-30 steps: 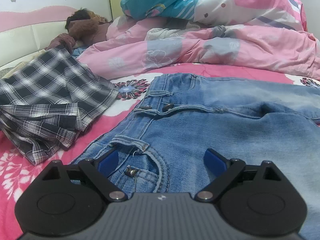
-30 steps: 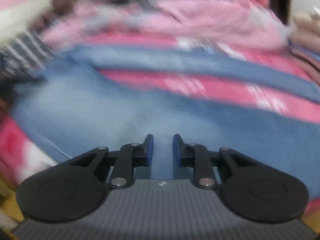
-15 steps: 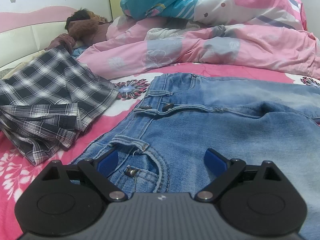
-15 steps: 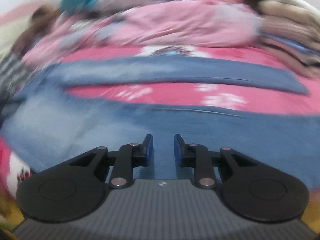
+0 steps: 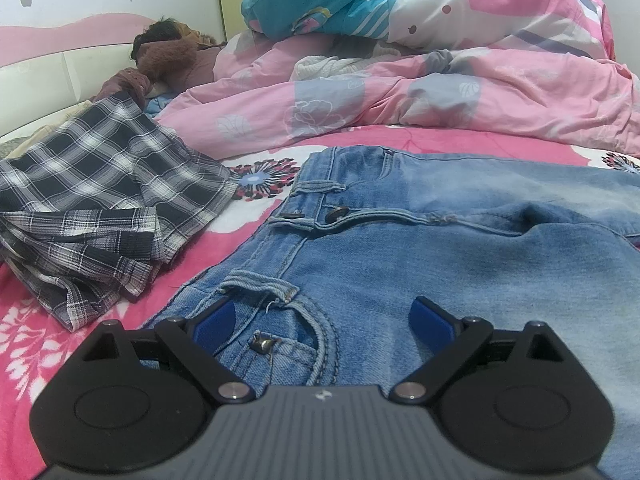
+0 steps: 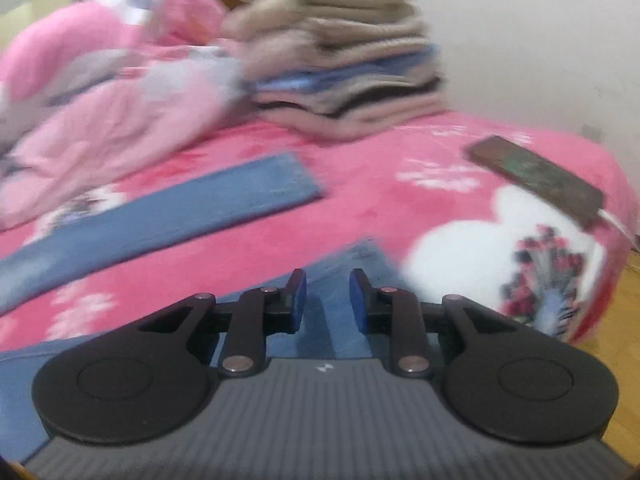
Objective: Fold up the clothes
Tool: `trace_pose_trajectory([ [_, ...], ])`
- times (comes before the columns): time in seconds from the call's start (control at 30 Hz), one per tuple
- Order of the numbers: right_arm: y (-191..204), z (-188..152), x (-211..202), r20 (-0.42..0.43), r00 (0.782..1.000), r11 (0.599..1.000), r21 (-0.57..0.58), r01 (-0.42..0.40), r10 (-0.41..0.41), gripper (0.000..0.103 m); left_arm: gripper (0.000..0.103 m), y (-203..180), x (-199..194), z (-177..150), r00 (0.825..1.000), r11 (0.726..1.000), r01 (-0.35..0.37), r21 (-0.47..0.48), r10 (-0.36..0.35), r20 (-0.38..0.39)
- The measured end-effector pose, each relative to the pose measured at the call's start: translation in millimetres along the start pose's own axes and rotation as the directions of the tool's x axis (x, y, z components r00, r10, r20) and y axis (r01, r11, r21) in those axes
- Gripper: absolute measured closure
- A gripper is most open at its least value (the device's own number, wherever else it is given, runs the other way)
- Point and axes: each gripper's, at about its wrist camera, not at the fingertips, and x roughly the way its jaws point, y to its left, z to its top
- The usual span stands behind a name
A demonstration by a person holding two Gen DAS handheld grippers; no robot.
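The jeans (image 5: 440, 248) lie flat on the bed (image 6: 460, 216), waistband under your wide-open left gripper (image 5: 324, 322), legs running off toward your right. Your right gripper (image 6: 327, 296) is nearer the hems, its jaws narrowly parted with nothing between them. Since the earlier frame it has swung from mid-leg to the near cuff (image 6: 356, 268).
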Motion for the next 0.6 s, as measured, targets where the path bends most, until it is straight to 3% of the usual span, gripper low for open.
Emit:
trace_pose_trajectory([
  [0.07, 22.2, -14.9, -17.8, -0.022, 0.989, 0.984, -0.094, -0.149, 0.147, 0.079, 0.007, 0.3, 0.1, 0.2, 1.000, 1.000, 0.000, 0.000, 0.000, -0.001],
  [0.17, 50.3, -37.4, -42.3, -0.078, 0.942, 0.917, -0.216, -0.336, 0.327, 0.078, 0.007, 0.3, 0.1, 0.3, 1.000, 1.000, -0.001, 0.000, 0.001, -0.001],
  [0.23, 35.3, -51.3, -46.8, -0.107, 0.955, 0.930, -0.220, -0.294, 0.276, 0.078, 0.007, 0.4, 0.2, 0.4, 1.000, 1.000, -0.001, 0.000, 0.001, -0.001],
  [0.3, -1.9, -55.8, -51.0, -0.083, 0.977, 0.973, -0.107, -0.204, 0.196, 0.079, 0.007, 0.3, 0.3, 0.6, 1.000, 1.000, -0.001, 0.001, 0.001, -0.001],
  [0.37, -28.1, -54.3, -59.2, -0.069, 0.997, 1.000, 0.001, -0.024, 0.024, 0.076, 0.007, 0.2, 0.4, 0.7, 1.000, 1.000, -0.002, 0.002, 0.002, -0.001],
  [0.43, -32.6, -54.6, -72.3, -0.065, 0.991, 0.993, 0.014, 0.116, -0.115, 0.076, 0.007, -0.6, 0.2, 1.2, 1.000, 1.000, -0.006, 0.007, 0.006, -0.002],
  [0.47, -30.6, -54.0, -78.6, -0.057, 0.988, 0.989, 0.023, 0.146, -0.145, 0.076, 0.006, -1.0, 0.1, 1.2, 1.000, 1.000, -0.009, 0.009, 0.009, -0.001],
  [0.53, -7.9, -49.4, -90.4, -0.010, 0.999, 0.998, 0.045, 0.034, -0.034, 0.076, 0.006, -1.3, 0.0, 1.2, 1.000, 1.000, -0.013, 0.010, 0.013, -0.002],
  [0.6, 30.4, -41.4, -97.1, 0.033, 0.996, 0.996, -0.001, -0.084, 0.084, 0.076, 0.006, -1.4, -0.1, 1.3, 1.000, 1.000, -0.015, 0.010, 0.015, -0.003],
])
